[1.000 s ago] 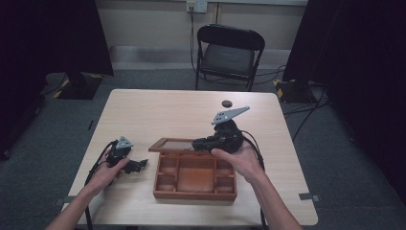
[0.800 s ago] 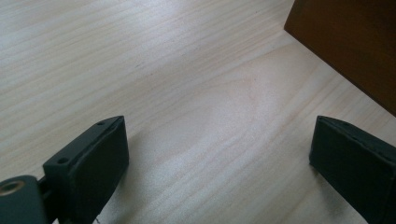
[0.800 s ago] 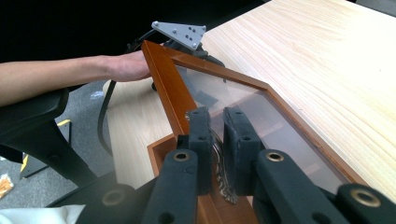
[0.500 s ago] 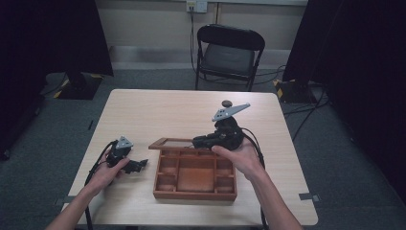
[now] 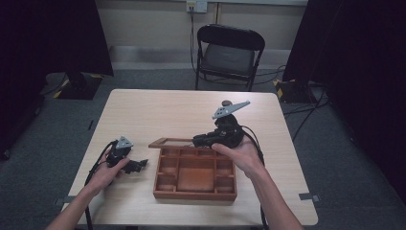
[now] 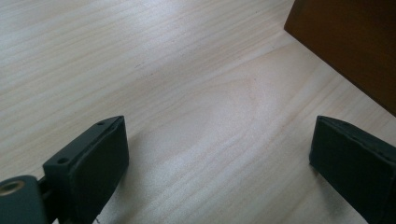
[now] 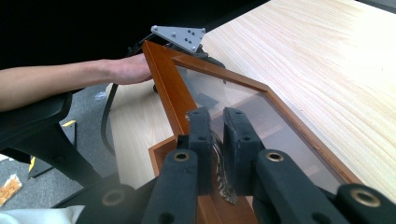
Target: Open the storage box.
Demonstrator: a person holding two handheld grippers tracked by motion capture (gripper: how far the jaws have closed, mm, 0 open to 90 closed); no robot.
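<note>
A wooden box (image 5: 195, 194) with several compartments sits at the near middle of the table. Its glass-paned lid (image 5: 168, 142) stands raised at the back edge. My right gripper (image 5: 197, 140) is shut on the lid's wooden frame (image 7: 169, 88), jaws nearly together on the rail in the right gripper view (image 7: 217, 114). Just left of the box, my left gripper (image 5: 139, 165) lies low on the table. Its jaws are open with bare tabletop between them (image 6: 219, 135), and the box's side wall (image 6: 345, 51) is ahead to the right.
A small dark round object (image 5: 226, 102) lies on the far part of the table (image 5: 167, 108), behind the right gripper. A black folding chair (image 5: 230, 52) stands beyond the far edge. Cables trail from both grippers toward the near edge.
</note>
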